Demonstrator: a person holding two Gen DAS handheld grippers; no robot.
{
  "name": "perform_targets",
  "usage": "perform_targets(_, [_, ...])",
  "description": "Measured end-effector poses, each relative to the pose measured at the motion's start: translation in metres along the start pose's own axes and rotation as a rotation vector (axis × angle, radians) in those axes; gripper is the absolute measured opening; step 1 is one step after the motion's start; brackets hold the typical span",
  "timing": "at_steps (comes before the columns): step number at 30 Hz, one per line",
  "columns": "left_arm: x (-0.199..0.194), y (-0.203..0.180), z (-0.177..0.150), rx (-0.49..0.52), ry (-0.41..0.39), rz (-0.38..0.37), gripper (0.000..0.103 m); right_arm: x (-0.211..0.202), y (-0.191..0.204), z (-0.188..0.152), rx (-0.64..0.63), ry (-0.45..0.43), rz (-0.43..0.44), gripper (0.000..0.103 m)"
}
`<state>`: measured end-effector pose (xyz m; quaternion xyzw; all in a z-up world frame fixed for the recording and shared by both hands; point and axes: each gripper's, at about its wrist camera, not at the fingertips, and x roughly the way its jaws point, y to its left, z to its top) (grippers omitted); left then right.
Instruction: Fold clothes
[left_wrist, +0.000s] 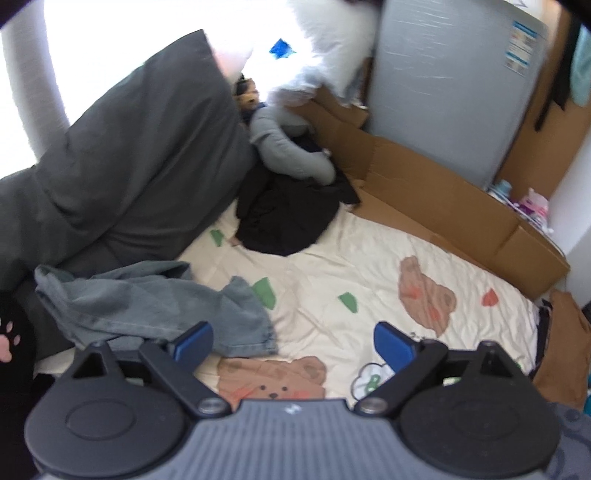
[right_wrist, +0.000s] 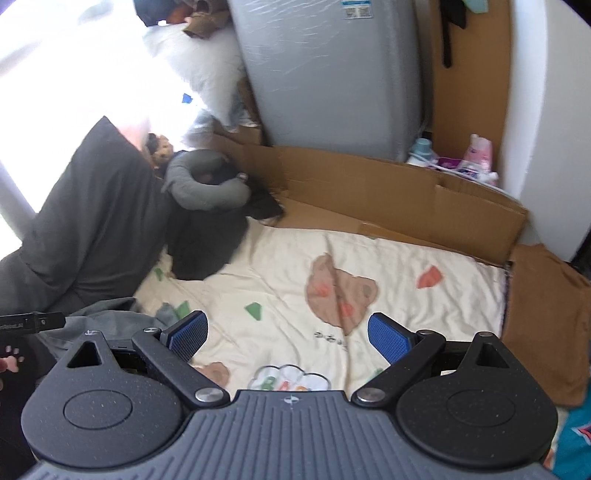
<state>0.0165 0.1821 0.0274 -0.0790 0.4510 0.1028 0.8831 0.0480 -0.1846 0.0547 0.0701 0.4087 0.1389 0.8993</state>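
Note:
A crumpled grey-blue pair of jeans (left_wrist: 147, 302) lies on the left side of the cream bear-print bedsheet (left_wrist: 369, 266); part of it shows at the left in the right wrist view (right_wrist: 107, 317). A black garment (left_wrist: 288, 218) lies in a heap at the far side of the bed, also in the right wrist view (right_wrist: 207, 243). My left gripper (left_wrist: 293, 345) is open and empty above the sheet, its left fingertip over the jeans' hem. My right gripper (right_wrist: 288, 338) is open and empty above the bare sheet (right_wrist: 369, 266).
A big dark grey pillow (left_wrist: 129, 155) leans at the left. A grey neck pillow (left_wrist: 284, 147) lies behind the black garment. Flattened cardboard (left_wrist: 443, 195) lines the bed's far and right edge. A grey fridge (left_wrist: 443, 74) stands behind. Bottles (right_wrist: 476, 155) stand at the right.

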Motion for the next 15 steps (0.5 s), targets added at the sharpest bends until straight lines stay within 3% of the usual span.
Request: perform_targets(15, [0.032,0.131,-0.001,-0.214,-0.002,0.215,0.093,0.083,0.006,0.008,-0.073,0.003,0.076,0.097])
